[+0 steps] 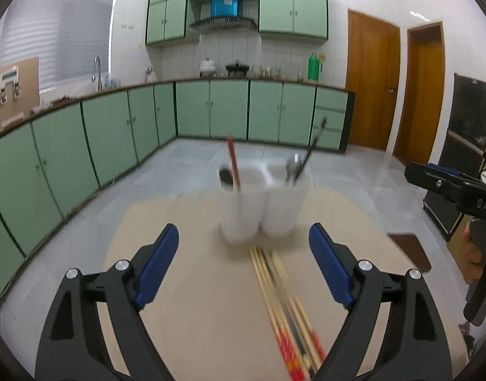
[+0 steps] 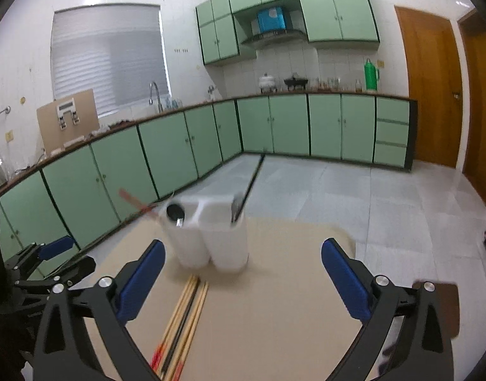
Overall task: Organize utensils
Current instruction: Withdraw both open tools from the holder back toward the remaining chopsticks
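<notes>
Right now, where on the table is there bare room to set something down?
Bare table lies left of the chopsticks, and more right of them, up to the brown pad. It is crowded down the middle: the chopsticks run straight up to the white holder. Both claws are open and empty.

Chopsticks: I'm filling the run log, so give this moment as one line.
left gripper: open, empty | right gripper: open, empty | chopsticks: lying on table | holder: upright, some utensils inside
</notes>
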A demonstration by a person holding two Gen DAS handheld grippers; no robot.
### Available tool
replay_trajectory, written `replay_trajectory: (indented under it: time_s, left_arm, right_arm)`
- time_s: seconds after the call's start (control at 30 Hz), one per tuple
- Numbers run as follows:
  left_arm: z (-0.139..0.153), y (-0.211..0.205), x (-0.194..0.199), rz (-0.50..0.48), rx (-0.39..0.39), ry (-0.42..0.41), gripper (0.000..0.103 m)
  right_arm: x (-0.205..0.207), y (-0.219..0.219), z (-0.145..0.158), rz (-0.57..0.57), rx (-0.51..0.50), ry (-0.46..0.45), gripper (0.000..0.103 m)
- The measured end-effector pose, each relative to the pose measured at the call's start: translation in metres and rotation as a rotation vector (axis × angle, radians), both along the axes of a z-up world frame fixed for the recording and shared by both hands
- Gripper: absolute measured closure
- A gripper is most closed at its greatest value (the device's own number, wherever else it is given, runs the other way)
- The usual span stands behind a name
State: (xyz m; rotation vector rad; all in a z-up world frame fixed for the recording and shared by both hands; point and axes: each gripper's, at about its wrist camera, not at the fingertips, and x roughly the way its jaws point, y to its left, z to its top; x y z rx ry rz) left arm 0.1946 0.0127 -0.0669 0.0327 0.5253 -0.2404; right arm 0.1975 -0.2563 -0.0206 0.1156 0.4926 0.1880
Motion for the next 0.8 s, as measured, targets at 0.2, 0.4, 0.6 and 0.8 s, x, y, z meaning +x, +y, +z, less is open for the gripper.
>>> replay_trajectory:
  time_s: [0.2, 0.4, 0.6, 0.8]
  left_arm:
    - [-0.042, 0.009, -0.028, 0.028, 0.001, 0.098, 0.021]
    - [-0.078, 0.01, -0.046, 0.038, 0.027, 0.183, 0.021]
    - [-0.103, 0.012, -0.059, 0.04, 0.049, 0.258, 0.021]
    - [-0.124, 0.018, -0.068, 0.058, 0.067, 0.327, 0.021]
  right_arm:
    - [-0.026, 0.011, -0.042, -0.006, 0.013, 0.101, 0.006]
    - [-0.041, 0.023, -0.08, -0.015, 0.002, 0.181, 0.006]
    - [-0.058, 0.041, -0.115, 0.006, -0.046, 0.261, 0.007]
    - [-0.069, 0.062, -0.145, 0.05, -0.059, 0.352, 0.02]
